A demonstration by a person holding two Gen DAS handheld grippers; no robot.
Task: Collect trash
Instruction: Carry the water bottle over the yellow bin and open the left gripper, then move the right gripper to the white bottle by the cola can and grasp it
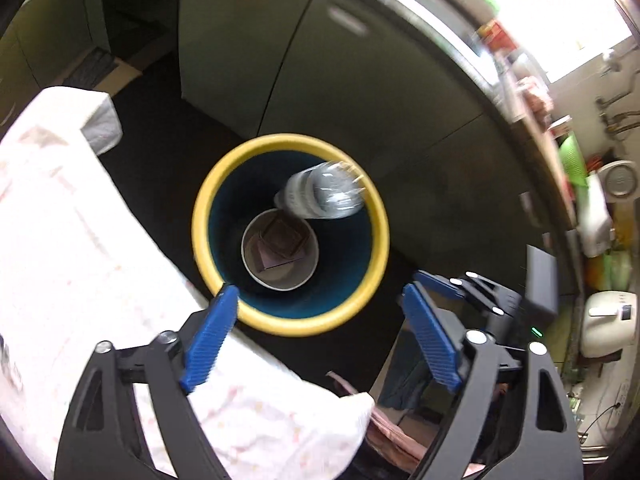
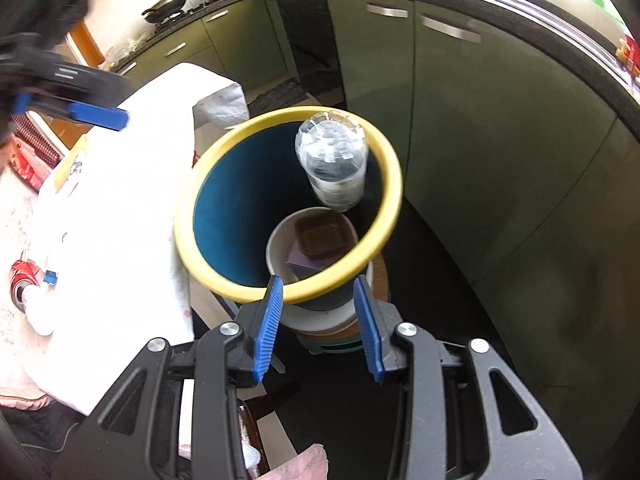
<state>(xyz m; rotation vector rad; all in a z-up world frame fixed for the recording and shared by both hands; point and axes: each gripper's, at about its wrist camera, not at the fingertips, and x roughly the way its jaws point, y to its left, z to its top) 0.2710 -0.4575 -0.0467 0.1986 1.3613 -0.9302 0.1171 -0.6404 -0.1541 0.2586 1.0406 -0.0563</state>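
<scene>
A round bin with a yellow rim (image 1: 208,204) (image 2: 188,208) and a blue inside stands beside the table. A clear plastic bottle (image 1: 324,196) (image 2: 332,164) is in the bin's mouth, base up and blurred, with nothing holding it. Deep in the bin a white cup (image 1: 280,284) (image 2: 276,252) holds a brown tray (image 2: 324,236) and a purple box. My left gripper (image 1: 320,292) (image 2: 60,110) hovers above the bin, open and empty. My right gripper (image 2: 318,280) is at the near rim, its blue finger (image 1: 434,280) beside the bin, jaws apart with nothing pressed between them.
A table under a white cloth (image 1: 80,220) (image 2: 120,200) lies left of the bin, with a red can (image 2: 18,276) on it. Green cabinets (image 2: 460,120) curve behind under a cluttered counter (image 1: 532,100). Pans (image 2: 164,4) sit on a stove. Dark floor (image 2: 440,300) lies to the right.
</scene>
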